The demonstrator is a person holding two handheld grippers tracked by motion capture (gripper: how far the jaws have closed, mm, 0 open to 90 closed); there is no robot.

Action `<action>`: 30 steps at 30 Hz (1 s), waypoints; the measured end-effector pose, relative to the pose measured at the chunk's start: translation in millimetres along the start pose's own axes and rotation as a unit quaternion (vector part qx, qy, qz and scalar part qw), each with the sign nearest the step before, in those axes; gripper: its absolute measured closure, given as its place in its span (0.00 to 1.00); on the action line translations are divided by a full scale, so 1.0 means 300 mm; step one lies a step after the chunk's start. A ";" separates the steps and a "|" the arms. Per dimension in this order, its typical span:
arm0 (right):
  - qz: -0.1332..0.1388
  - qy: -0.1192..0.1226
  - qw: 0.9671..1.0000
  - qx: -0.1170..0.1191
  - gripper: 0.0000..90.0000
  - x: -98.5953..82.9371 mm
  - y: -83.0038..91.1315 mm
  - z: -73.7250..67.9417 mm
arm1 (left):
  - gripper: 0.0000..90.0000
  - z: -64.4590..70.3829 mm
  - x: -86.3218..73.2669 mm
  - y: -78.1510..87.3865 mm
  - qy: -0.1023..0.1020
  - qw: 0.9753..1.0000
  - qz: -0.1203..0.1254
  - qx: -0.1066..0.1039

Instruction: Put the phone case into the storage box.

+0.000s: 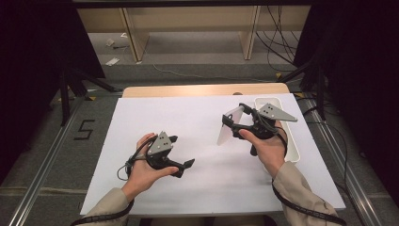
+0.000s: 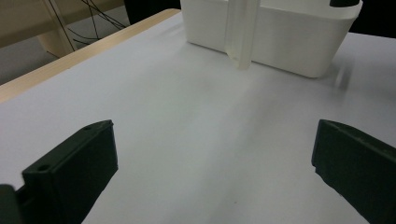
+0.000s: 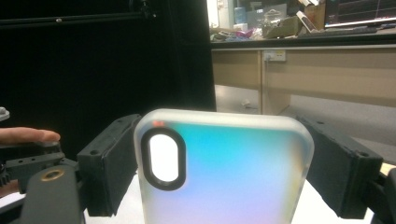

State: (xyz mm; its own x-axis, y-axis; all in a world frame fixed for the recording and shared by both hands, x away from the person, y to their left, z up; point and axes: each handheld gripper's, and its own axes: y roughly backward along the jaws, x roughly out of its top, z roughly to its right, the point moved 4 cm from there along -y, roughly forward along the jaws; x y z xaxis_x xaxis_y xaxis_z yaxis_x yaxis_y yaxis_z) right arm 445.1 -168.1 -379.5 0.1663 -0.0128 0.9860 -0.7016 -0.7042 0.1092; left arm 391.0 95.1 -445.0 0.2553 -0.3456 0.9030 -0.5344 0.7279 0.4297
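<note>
R tool (image 1: pixel 234 121) clamps 1 phone case (image 3: pixel 224 168) | L tool (image 1: pixel 181 153) wide, empty | 1 white bin (image 1: pixel 292 149)

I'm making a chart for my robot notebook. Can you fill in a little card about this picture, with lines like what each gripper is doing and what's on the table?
Right gripper: shut on a frosted phone case, held up above the table
Phone case look: see-through, oval camera hole near one corner
Left gripper: open, jaws wide apart, holding nothing, low over the white table sheet
White bin: on the table's right side, beside the right hand
Gap: the two grippers are apart, not touching
</note>
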 end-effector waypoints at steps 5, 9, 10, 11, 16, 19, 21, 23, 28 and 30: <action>0.000 -0.001 1.000 -0.003 0.20 0.002 0.004 0.008 | 0.00 -0.012 -0.010 0.022 0.003 1.000 0.002 0.004; 0.002 -0.002 1.000 -0.008 0.20 0.004 0.008 0.017 | 0.00 -0.020 -0.018 0.035 0.005 1.000 0.002 0.007; 0.001 -0.003 1.000 -0.010 0.20 0.005 0.010 0.020 | 0.00 -0.022 -0.019 0.038 0.006 1.000 0.002 0.007; 0.001 -0.003 1.000 -0.010 0.20 0.005 0.010 0.022 | 0.00 -0.025 -0.020 0.042 0.006 1.000 0.003 0.009; 0.000 -0.004 1.000 -0.012 0.20 0.005 0.013 0.027 | 0.00 -0.030 -0.027 0.049 0.006 1.000 0.002 0.010; 0.000 -0.004 1.000 -0.015 0.20 0.005 0.014 0.031 | 0.00 -0.032 -0.032 0.052 0.005 1.000 -0.001 0.011; 0.001 -0.003 1.000 -0.016 0.20 0.006 0.015 0.035 | 0.00 -0.034 -0.033 0.054 0.004 1.000 -0.001 0.013; 0.001 -0.003 1.000 -0.019 0.20 0.007 0.018 0.038 | 0.00 -0.034 -0.035 0.055 0.003 1.000 -0.002 0.012; 0.005 -0.005 1.000 -0.023 0.20 0.013 0.023 0.047 | 0.00 -0.037 -0.044 0.058 0.003 1.000 -0.005 0.013; 0.006 -0.005 1.000 -0.025 0.20 0.015 0.026 0.051 | 0.00 -0.038 -0.044 0.059 0.005 1.000 -0.004 0.013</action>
State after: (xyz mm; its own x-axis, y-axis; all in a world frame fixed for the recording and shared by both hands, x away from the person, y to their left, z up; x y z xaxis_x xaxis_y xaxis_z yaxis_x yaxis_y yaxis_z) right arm 451.0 -184.5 -376.2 0.1646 -0.0273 0.9860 -0.7373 -0.6674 0.1046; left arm 387.3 119.3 -449.2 0.2673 -0.3458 0.8994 -0.5533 0.7091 0.4371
